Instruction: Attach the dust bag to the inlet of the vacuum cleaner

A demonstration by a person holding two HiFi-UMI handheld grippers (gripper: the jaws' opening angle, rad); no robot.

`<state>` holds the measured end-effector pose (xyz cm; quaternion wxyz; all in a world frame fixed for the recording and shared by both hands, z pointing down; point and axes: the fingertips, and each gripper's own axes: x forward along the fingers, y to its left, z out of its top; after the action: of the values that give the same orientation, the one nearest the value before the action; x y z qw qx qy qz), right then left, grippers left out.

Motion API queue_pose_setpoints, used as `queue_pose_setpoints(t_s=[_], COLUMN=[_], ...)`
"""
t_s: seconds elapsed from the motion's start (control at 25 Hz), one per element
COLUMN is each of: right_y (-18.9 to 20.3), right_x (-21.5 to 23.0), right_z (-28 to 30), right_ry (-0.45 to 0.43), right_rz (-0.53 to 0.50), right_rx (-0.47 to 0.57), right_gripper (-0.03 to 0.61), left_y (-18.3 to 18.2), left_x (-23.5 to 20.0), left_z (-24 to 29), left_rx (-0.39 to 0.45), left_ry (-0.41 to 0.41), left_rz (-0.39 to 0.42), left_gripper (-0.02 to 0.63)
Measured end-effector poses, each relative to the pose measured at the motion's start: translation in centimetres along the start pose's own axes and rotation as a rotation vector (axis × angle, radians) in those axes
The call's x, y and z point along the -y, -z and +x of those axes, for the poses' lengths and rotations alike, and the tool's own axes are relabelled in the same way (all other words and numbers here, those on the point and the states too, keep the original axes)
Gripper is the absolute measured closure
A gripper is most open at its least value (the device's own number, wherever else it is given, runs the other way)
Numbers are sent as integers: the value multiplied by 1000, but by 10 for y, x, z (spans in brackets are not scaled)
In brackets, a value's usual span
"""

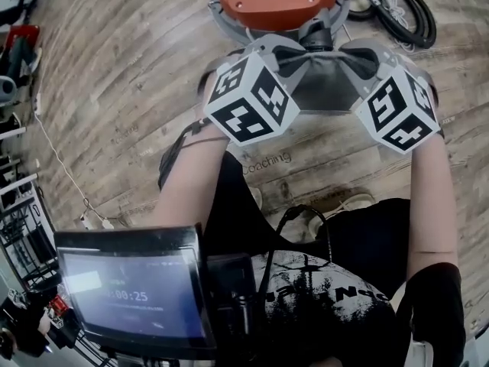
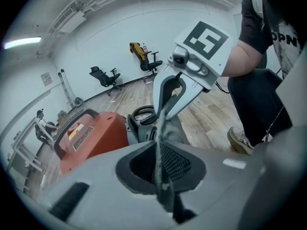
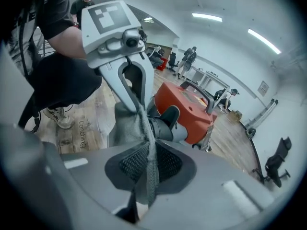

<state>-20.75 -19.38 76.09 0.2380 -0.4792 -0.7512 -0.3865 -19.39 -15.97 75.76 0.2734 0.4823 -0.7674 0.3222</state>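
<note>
Wooden floor [image 1: 114,90] at twelve o'clock is bearing the vacuum cleaner [image 1: 275,2]; I am pinching the dust bag [image 1: 325,90] with left claw [image 2: 159,169] and right claw [image 3: 146,169] against its inlet [image 1: 319,37], seemingly not yet seated

Black printed shirt [image 1: 336,293]; grey left gripper [image 1: 294,58] and right gripper [image 1: 357,61] bear black-and-white marker cubes [image 1: 250,98]

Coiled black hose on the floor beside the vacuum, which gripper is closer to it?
Right. The right gripper pinches the dust bag below and left of the hose; the left gripper pinches it farther left.
</note>
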Motion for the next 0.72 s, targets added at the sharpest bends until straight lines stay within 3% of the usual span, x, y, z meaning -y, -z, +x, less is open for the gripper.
queue_pose_setpoints(t_s=[0.2,0.52,0.72], right_y=[-19,8,10], right_x=[-1,-3,0], right_z=[-2,1,1], right_ry=[41,15,23], right_rz=[-51,69,20], right_rx=[35,41,21], right_gripper=[538,541,540], left_y=[18,-7,-10], left_x=[3,-6,-5], left_z=[2,1,2], left_rx=[29,25,76], left_ry=[18,-28,-54], left_rz=[-79,4,34], left_gripper=[589,580,580])
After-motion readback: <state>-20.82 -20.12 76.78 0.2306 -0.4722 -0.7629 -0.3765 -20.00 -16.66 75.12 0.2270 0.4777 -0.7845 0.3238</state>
